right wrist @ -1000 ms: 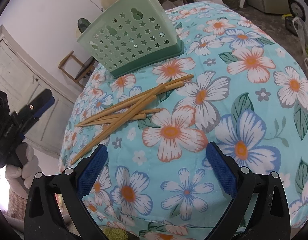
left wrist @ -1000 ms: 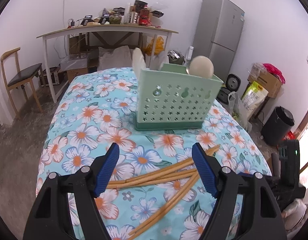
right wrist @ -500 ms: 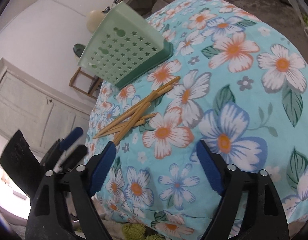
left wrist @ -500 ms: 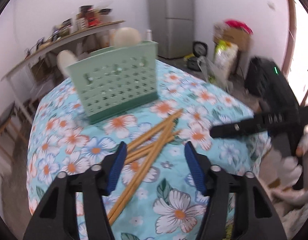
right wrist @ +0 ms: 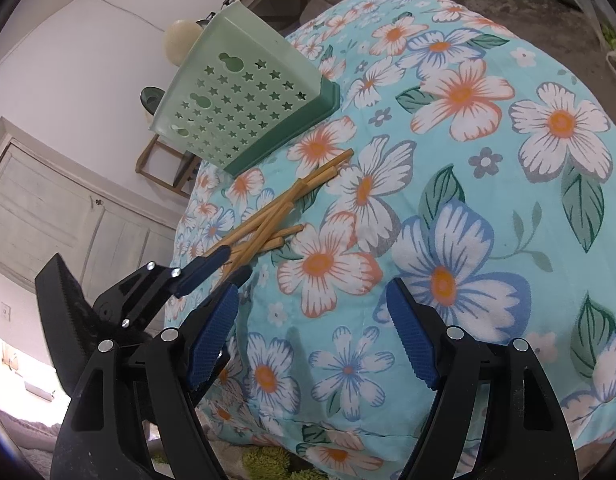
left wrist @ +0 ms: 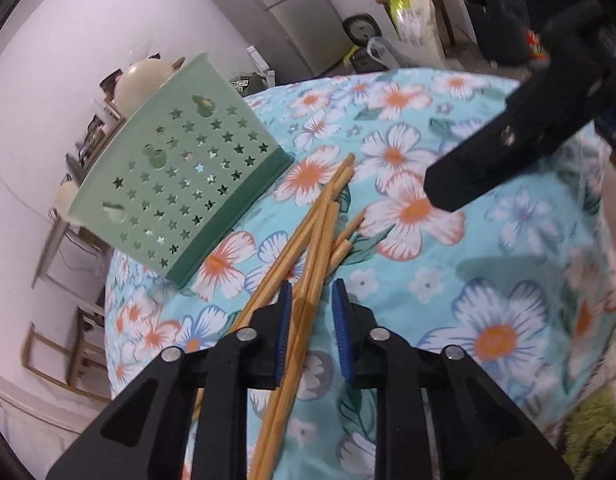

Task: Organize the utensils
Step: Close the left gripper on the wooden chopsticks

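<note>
Several wooden chopsticks [left wrist: 324,216] lie crossed in a loose pile on the floral tablecloth [left wrist: 488,280], just in front of a pale green perforated utensil basket [left wrist: 180,184]. My left gripper [left wrist: 310,308] straddles the near ends of two or three chopsticks, its jaws narrowed around them but not visibly pressing. In the right wrist view the left gripper [right wrist: 224,266] shows at the pile's [right wrist: 284,208] near end. My right gripper [right wrist: 312,328] is wide open and empty above the cloth, right of the pile. The basket [right wrist: 244,104] stands behind.
A round cream ball [left wrist: 142,80] sits behind the basket. The right gripper's black body [left wrist: 528,132] hangs over the table at the upper right. A fridge [left wrist: 284,12], boxes and bags stand beyond the table. A wooden chair [right wrist: 164,168] stands by the far edge.
My left gripper swung right, dropped onto the chopsticks' near ends and narrowed its jaws around them. My right gripper shifted slightly and stayed open.
</note>
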Demonstrator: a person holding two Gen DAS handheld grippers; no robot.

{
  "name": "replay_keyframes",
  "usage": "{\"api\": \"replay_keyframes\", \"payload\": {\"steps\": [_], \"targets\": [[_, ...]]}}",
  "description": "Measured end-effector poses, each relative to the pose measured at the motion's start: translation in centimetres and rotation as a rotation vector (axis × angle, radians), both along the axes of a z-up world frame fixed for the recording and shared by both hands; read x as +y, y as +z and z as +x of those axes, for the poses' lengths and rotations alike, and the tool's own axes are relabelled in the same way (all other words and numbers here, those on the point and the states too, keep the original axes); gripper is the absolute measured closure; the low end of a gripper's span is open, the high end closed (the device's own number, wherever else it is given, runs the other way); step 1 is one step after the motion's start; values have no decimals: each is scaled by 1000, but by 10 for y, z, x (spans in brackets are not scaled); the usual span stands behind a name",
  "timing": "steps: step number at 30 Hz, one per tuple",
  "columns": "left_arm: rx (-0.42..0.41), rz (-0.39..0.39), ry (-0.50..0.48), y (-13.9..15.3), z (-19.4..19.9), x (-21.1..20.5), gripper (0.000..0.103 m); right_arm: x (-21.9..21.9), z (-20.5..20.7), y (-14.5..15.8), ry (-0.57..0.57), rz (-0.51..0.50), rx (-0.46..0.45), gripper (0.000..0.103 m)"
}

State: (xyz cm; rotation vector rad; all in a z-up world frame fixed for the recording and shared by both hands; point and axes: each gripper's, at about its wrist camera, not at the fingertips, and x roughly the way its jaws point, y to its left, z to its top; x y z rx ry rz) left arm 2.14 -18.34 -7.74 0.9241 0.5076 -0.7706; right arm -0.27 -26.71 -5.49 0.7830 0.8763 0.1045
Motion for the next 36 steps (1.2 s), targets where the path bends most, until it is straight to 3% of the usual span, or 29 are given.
{"api": "replay_keyframes", "payload": {"steps": [8, 16, 22, 26, 36], "targets": [[-3, 11, -33, 0, 1, 0, 102, 1, 3, -2, -1, -2, 2, 31], [42, 1, -94, 10, -22, 5, 103, 1, 4, -2, -1, -2, 0, 31], [34, -3, -54, 5, -21, 5, 100, 1, 4, -3, 2, -3, 2, 31], [-14, -1, -34, 3, -16, 3, 86, 1, 5, -3, -1, -1, 1, 31], [-133, 84, -73, -16, -10, -4, 85, 2, 5, -3, 1, -4, 2, 31]]}}
